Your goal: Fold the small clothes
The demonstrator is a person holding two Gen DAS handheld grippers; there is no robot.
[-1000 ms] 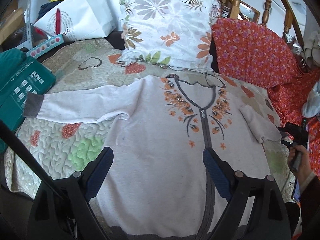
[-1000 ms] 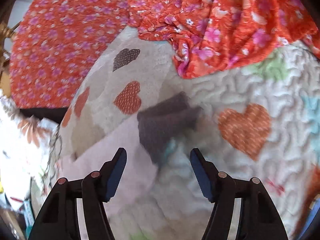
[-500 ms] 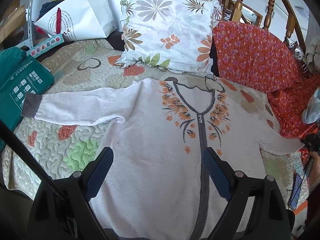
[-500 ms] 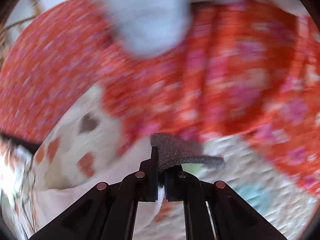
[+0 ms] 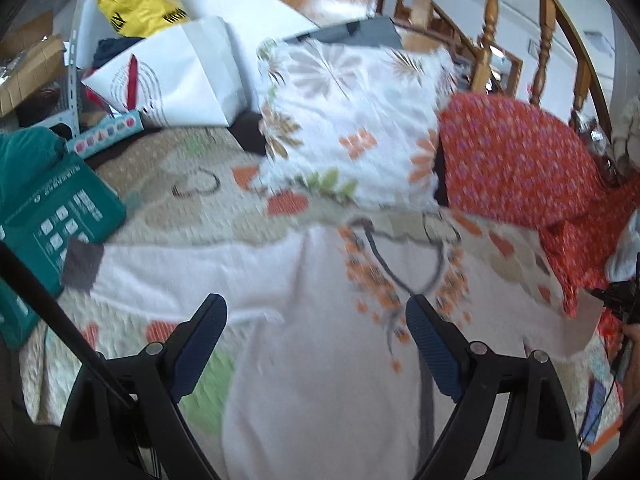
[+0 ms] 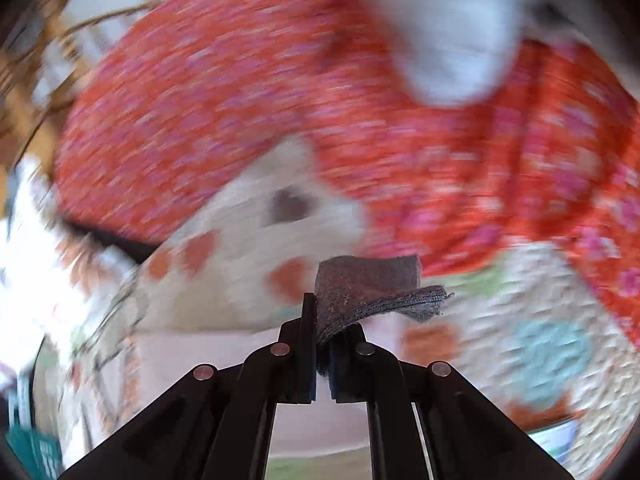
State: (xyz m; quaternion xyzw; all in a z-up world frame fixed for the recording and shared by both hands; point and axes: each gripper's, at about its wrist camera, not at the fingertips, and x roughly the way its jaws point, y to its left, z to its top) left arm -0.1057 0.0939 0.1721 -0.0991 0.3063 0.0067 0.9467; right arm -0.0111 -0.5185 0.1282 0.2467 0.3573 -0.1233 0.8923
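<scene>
Lying face up across a quilted bedspread (image 5: 132,364) patterned with hearts, the white cardigan (image 5: 320,392) shows an orange flower print along its dark neckline and a dark front placket running down the middle. Its one sleeve stretches out flat toward the left of the left wrist view, ending in a grey cuff (image 5: 82,266) that rests against a green box (image 5: 60,220); the box carries rows of small white icons and lines of white print too blurred to read. The left tongs (image 5: 316,344) hang wide apart above the chest of the garment, with nothing between them. The right tongs (image 6: 322,340) are clamped tight on the other grey cuff (image 6: 368,288), which sticks up and folds over beyond the tips, lifted clear of the bedspread. Behind the cardigan lean a floral pillow (image 5: 348,120) and an orange-red flowered cushion (image 5: 516,160). A white paper bag (image 5: 180,80) bears a red mark and curved lines of tiny unreadable print, and a yellow bag (image 5: 140,0) shows black letters, only partly visible and not legible.
</scene>
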